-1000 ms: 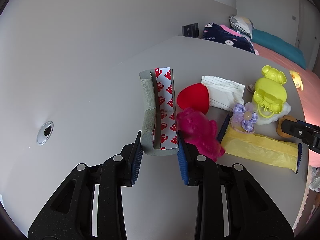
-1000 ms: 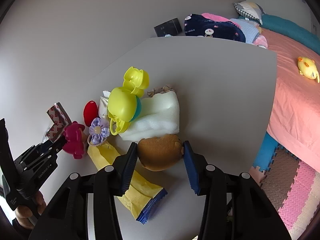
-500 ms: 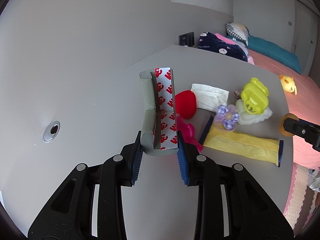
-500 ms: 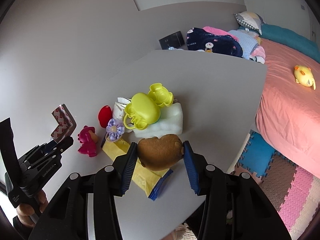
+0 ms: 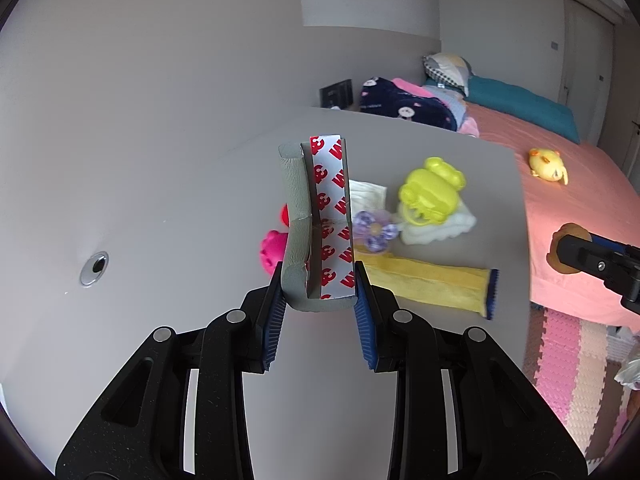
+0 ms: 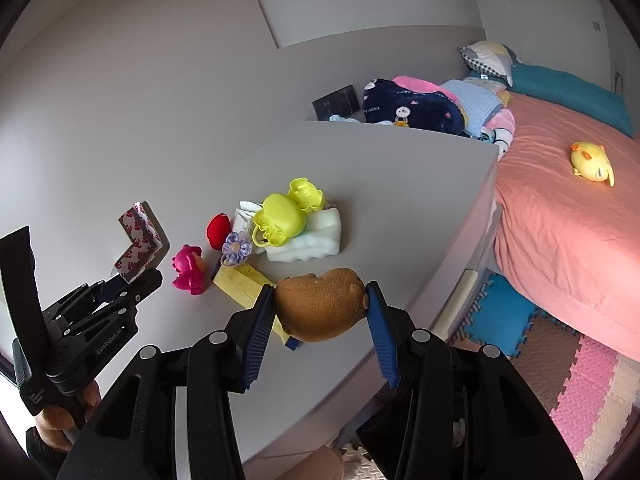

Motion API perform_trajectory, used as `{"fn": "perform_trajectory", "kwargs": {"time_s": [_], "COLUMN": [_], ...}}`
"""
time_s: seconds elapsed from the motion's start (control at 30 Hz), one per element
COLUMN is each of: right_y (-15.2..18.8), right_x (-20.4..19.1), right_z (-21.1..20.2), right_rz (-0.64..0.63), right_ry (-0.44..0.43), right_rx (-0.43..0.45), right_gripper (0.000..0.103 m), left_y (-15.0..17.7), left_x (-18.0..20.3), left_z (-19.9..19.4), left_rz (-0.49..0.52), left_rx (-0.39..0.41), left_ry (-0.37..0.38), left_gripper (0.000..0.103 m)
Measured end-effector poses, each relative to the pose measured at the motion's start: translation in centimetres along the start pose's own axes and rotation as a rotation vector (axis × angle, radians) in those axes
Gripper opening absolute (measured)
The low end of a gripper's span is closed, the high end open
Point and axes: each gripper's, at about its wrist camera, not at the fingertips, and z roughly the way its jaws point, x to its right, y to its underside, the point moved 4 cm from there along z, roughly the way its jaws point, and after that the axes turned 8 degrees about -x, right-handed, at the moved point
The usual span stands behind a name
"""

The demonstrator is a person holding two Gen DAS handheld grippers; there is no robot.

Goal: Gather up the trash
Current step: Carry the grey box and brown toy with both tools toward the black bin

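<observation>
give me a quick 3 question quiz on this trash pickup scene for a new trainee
1. True or false: the left gripper is shut on the grey foam corner guard with red-and-white tape backing.
2. Which item does the right gripper hold? A) the brown sponge-like lump B) a yellow cloth C) a purple flower
3. Fill in: the yellow bear-shaped plastic mould rests on a piece of white ____.

Key: 1 true; 2 A; 3 foam
</observation>
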Motion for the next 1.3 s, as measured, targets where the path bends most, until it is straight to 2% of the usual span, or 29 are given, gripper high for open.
{"fn": "perform_trajectory", "kwargs": {"time_s": [0.7,1.3], "right_y": [3.1,5.2], "right_x": [5.7,10.2], "right_z": [-6.3,-9.4], "right_rz": [0.062,0.139], "right_ry": [0.08,0.148], "right_rx": [0.071,0.107], "right_gripper": [0.048,0.048], "left_y": [1.0,2.2], "left_x": [11.0,17.7], "left_z": [-2.3,-2.7], "left_rz": [0.159,0.27], "left_rx": [0.024,0.014], "left_ry": [0.147,0.239], "left_gripper": [0.032,0.032]}}
